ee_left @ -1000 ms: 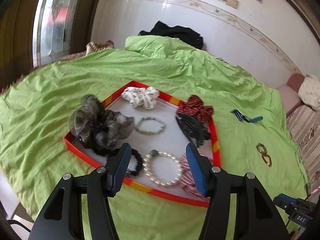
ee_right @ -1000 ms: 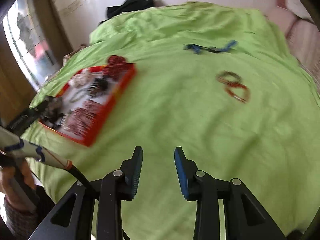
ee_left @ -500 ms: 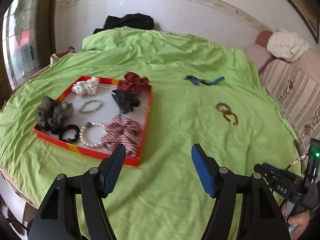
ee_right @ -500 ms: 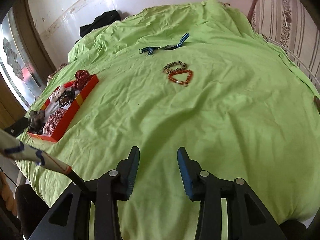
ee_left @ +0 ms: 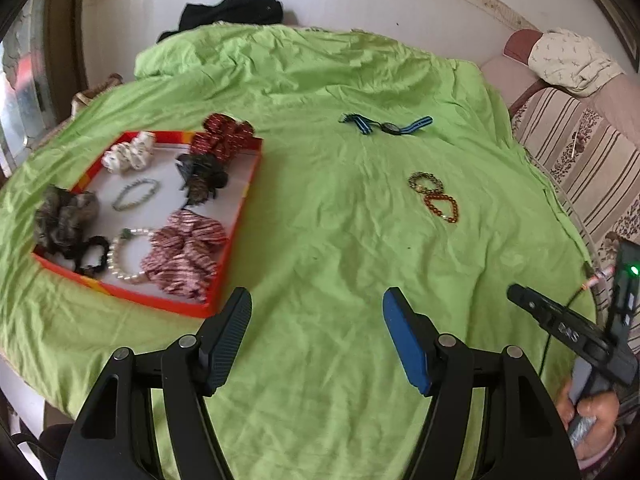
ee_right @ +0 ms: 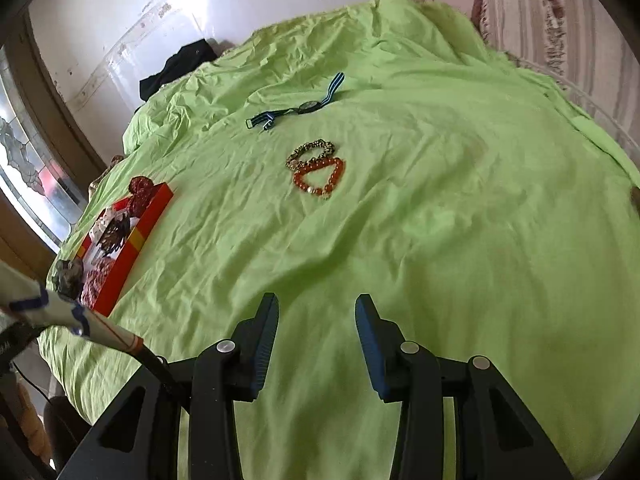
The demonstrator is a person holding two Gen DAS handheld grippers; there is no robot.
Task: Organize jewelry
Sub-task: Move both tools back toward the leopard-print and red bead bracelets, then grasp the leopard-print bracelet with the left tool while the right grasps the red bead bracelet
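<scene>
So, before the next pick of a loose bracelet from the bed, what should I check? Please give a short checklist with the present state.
1. Right gripper empty, jaws apart: ok.
2. Left gripper empty, jaws apart: ok.
3. Orange bead bracelet in clear view on the green sheet: ok.
4. Orange bracelet free of the leopard-print band: not ok, they touch.
5. Free space in the red tray: ok, bare floor near the green bead bracelet.
6. Watch already in tray: not ok.

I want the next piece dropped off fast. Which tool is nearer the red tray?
Left. The left tool hovers just off the red tray's near right corner. The right tool is farther away, with the tray well off to its left.
</scene>
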